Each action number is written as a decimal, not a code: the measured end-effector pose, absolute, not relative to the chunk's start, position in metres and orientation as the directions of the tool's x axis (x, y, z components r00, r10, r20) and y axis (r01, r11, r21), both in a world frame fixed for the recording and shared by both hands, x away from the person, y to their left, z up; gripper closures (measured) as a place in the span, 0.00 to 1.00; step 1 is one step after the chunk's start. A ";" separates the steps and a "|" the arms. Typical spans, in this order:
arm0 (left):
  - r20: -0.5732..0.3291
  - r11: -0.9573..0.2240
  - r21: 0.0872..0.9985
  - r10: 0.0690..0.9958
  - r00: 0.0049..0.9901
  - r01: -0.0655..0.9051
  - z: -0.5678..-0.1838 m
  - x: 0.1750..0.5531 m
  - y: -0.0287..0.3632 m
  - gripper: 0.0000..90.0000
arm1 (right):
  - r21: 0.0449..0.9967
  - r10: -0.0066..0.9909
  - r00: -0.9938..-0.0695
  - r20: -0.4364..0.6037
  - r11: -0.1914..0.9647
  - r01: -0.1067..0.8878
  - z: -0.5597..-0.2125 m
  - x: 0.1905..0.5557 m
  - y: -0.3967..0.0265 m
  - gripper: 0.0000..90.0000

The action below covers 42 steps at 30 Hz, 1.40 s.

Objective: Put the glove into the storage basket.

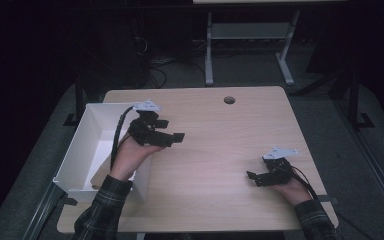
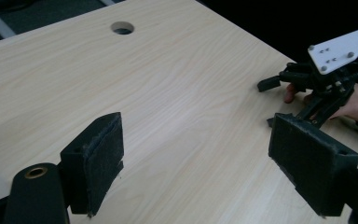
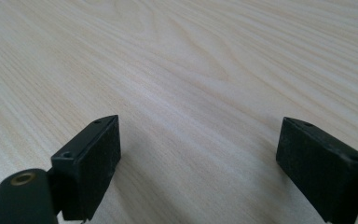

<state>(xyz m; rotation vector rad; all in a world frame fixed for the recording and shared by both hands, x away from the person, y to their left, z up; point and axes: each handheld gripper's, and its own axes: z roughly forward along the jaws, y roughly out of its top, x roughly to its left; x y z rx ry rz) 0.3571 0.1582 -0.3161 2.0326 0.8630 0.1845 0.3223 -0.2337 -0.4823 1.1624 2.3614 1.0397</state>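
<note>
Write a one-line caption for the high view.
Two open grippers, left gripper by the white bin, right gripper low over the wooden table.

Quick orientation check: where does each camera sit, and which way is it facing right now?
High view: above the near edge, looking forward and down on the table; forearms, both hands, left gripper, right gripper.
Left gripper view: along its open jaws across the table toward the right gripper.
Right gripper view: low over bare wood, jaws open.
Shared: the cable hole.
</note>
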 end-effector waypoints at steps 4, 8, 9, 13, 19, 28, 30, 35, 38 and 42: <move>-0.182 -0.378 0.781 0.623 0.761 0.496 -0.323 0.355 0.140 0.19 | 0.724 0.782 -0.622 0.038 0.407 0.556 -0.482 0.322 -0.234 0.15; -0.180 -0.397 0.775 0.607 0.774 0.491 -0.333 0.354 0.126 0.19 | 0.724 0.781 -0.623 0.039 0.407 0.556 -0.482 0.322 -0.234 0.15; -0.179 -0.400 0.775 0.605 0.776 0.490 -0.336 0.353 0.123 0.19 | 0.724 0.782 -0.623 0.039 0.407 0.556 -0.482 0.322 -0.234 0.15; -0.159 -0.422 0.770 0.598 0.785 0.478 -0.346 0.351 0.113 0.19 | 0.724 0.781 -0.623 0.038 0.408 0.556 -0.482 0.322 -0.234 0.15; -0.174 -0.438 0.759 0.578 0.797 0.483 -0.367 0.348 0.099 0.19 | 0.725 0.781 -0.623 0.038 0.408 0.556 -0.482 0.322 -0.234 0.15; -0.163 -0.476 0.736 0.564 0.809 0.481 -0.401 0.348 0.088 0.19 | 0.726 0.780 -0.625 0.034 0.411 0.552 -0.482 0.323 -0.234 0.15; -0.160 -0.479 0.734 0.568 0.807 0.482 -0.409 0.347 0.086 0.19 | 0.724 0.781 -0.623 0.039 0.408 0.557 -0.482 0.322 -0.234 0.15; -0.152 -0.496 0.726 0.559 0.815 0.476 -0.428 0.346 0.083 0.19 | 0.724 0.780 -0.624 0.037 0.410 0.555 -0.482 0.322 -0.234 0.15; -0.139 -0.525 0.711 0.547 0.826 0.468 -0.437 0.347 0.083 0.19 | 0.724 0.780 -0.624 0.037 0.410 0.555 -0.482 0.322 -0.234 0.15; -0.136 -0.530 0.709 0.544 0.828 0.465 -0.449 0.346 0.082 0.19 | 0.724 0.780 -0.625 0.037 0.410 0.555 -0.482 0.322 -0.234 0.15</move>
